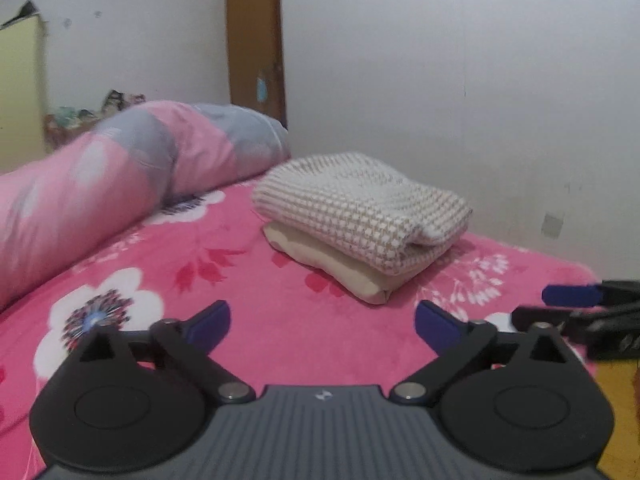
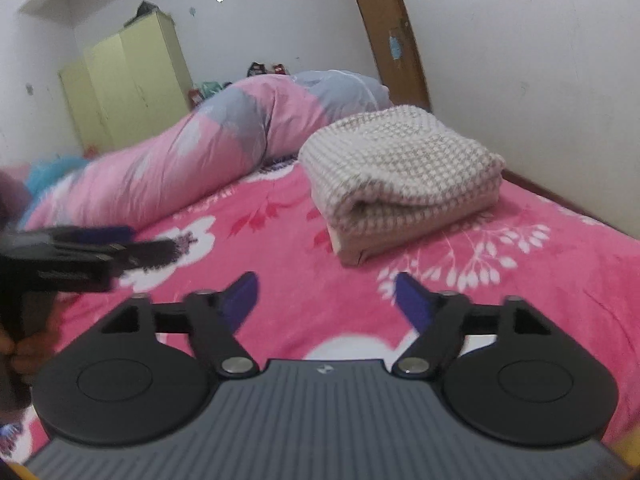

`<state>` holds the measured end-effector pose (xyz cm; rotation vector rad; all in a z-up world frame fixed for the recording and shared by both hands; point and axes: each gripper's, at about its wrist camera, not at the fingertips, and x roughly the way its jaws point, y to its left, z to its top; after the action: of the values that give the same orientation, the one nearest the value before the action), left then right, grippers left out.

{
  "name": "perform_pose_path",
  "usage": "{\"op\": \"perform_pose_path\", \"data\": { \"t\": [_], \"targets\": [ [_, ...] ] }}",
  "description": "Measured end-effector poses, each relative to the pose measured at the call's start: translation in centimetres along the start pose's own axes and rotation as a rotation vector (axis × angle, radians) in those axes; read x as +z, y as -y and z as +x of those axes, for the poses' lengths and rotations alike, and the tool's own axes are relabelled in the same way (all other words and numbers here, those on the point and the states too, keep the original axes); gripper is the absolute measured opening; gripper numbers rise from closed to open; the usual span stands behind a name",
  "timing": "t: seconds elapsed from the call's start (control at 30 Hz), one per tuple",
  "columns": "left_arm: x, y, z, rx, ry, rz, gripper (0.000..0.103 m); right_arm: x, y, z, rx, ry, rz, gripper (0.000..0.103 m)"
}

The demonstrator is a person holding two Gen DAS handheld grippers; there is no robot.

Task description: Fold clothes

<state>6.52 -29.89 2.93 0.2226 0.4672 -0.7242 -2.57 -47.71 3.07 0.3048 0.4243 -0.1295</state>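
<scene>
The bed [image 1: 280,312], spread with a pink flowered blanket, fills the room's near side. A long pink-and-grey rolled quilt [image 1: 132,176] lies along the bed's far left part. Right of the quilt, near the wall, sits the folded checked knit garment [image 1: 360,208], stacked squarely on a folded beige garment [image 1: 340,268], both resting on the bed. Nearer than the stack, the left gripper [image 1: 322,320] hangs over the bed, fingers spread wide with nothing between them. The right gripper [image 2: 326,298] hovers beside it, fingers likewise apart and empty.
</scene>
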Motion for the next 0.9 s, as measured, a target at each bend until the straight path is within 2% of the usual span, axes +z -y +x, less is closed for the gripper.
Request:
{"op": "perform_pose_path", "data": {
  "t": [0.1, 0.17, 0.23, 0.3, 0.33, 0.53, 0.73, 0.9],
  "targets": [
    [-0.6, -0.4, -2.8, 0.045, -0.025, -0.084, 0.103, -0.5, -2.7, -1.4, -0.116, 0.009, -0.053, 0.087],
    [-1.0, -0.9, -4.7, 0.071, -0.025, -0.136, 0.103, -0.3, -3.7, -2.5, -0.158, 0.010, -0.040, 0.088],
    [-1.6, -1.4, -6.5, 0.060, -0.011, -0.164, 0.103, -0.2, -4.6, -3.9, -0.187, 0.023, -0.032, 0.091],
    [-1.8, -1.8, -7.6, 0.048, -0.011, -0.185, 0.103, -0.2, -5.8, -5.3, -0.219, 0.044, -0.046, 0.100],
    [-1.9, -1.9, -8.2, 0.053, -0.012, -0.195, 0.103, -0.3, -6.6, -6.0, -0.238, 0.059, -0.067, 0.101],
    [-1.8, -1.3, -10.1, 0.139, 0.020, -0.170, 0.103, -0.3, -8.9, -8.3, -0.329, 0.084, -0.111, 0.102],
    [-1.8, 0.6, -10.3, 0.131, -0.025, -0.115, 0.103, -0.5, -9.2, -10.1, -0.415, 0.103, -0.074, 0.102],
    [-2.1, 1.8, -10.5, 0.114, -0.045, -0.113, 0.103, -0.8, -9.1, -10.6, -0.484, 0.092, -0.067, 0.102]
  ]
}}
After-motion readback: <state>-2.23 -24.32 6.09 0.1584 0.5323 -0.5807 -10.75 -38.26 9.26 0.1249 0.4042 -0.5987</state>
